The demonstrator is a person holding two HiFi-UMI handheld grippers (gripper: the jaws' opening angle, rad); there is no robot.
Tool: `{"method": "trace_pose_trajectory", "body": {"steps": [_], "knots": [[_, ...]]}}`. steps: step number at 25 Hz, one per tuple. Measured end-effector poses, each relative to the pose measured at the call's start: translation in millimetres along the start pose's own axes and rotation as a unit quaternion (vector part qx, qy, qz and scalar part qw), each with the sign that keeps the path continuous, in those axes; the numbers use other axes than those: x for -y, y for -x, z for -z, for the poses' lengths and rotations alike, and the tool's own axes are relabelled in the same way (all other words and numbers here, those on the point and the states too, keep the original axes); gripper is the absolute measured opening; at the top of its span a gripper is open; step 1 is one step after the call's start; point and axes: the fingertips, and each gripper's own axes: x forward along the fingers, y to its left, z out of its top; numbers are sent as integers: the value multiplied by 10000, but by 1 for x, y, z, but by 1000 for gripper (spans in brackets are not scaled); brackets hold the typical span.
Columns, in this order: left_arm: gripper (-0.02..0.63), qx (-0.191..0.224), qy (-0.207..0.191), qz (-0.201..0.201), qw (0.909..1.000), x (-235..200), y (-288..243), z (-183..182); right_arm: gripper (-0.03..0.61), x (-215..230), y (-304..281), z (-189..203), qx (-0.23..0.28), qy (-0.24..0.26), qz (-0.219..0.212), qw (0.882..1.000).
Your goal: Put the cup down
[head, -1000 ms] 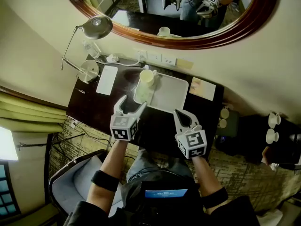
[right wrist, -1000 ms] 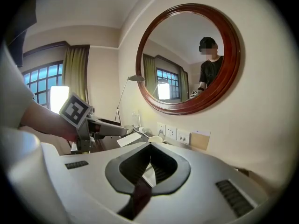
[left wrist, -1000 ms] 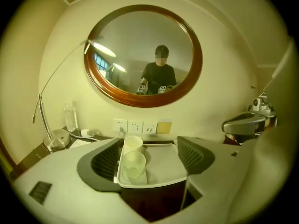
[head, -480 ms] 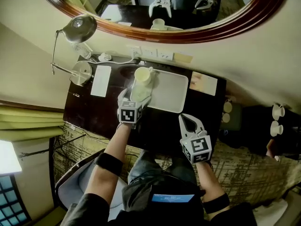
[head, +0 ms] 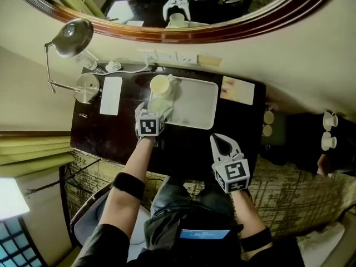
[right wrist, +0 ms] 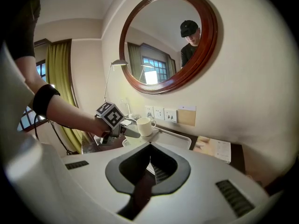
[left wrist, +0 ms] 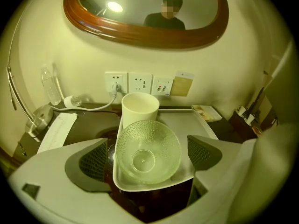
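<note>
Left tongs (head: 153,109) just opened wide, bowl (left wrist: 147,151) between

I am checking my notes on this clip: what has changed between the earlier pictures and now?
The left gripper moved forward and down to the tray corner; its jaws have just been opening and now flank the glass bowl without pressing it. The cup, bowl and tray stayed put; the right gripper stayed shut.

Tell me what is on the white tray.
A clear glass bowl sits at its near corner, with a cream cup just behind it. The rest of the tray is bare. The bowl hides the cup's foot.
</note>
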Motion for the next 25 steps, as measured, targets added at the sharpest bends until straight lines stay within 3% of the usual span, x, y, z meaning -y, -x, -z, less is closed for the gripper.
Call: {"method": "trace_pose_trajectory", "body": {"steps": [2, 4, 5, 10, 17, 20, 25], "knots": [[526, -190, 2, -45, 9998, -3, -5, 4, 3, 3, 2, 0, -14, -49, 21, 10000], [412, -263, 19, -80, 9996, -4, -6, 3, 3, 4, 5, 0, -35, -148, -9, 9999], [389, -283, 22, -72, 9996, -4, -5, 3, 5, 5, 5, 0, -37, -180, -13, 9998], [385, -462, -120, -58, 9988, 2, -1, 6, 3, 12, 10, 4, -41, -258, 13, 9997], [385, -288, -573, 172, 9978, 34, 25, -21, 3, 15, 16, 15, -189, -276, 21, 9994], [385, -275, -881, 379, 9950, 68, 29, -28, 3, 22, 24, 18, -216, -296, 80, 9993], [385, -415, -1485, 1057, 9824, 163, 17, -37, 3, 47, 37, 24, -185, -367, 176, 9990]]}}
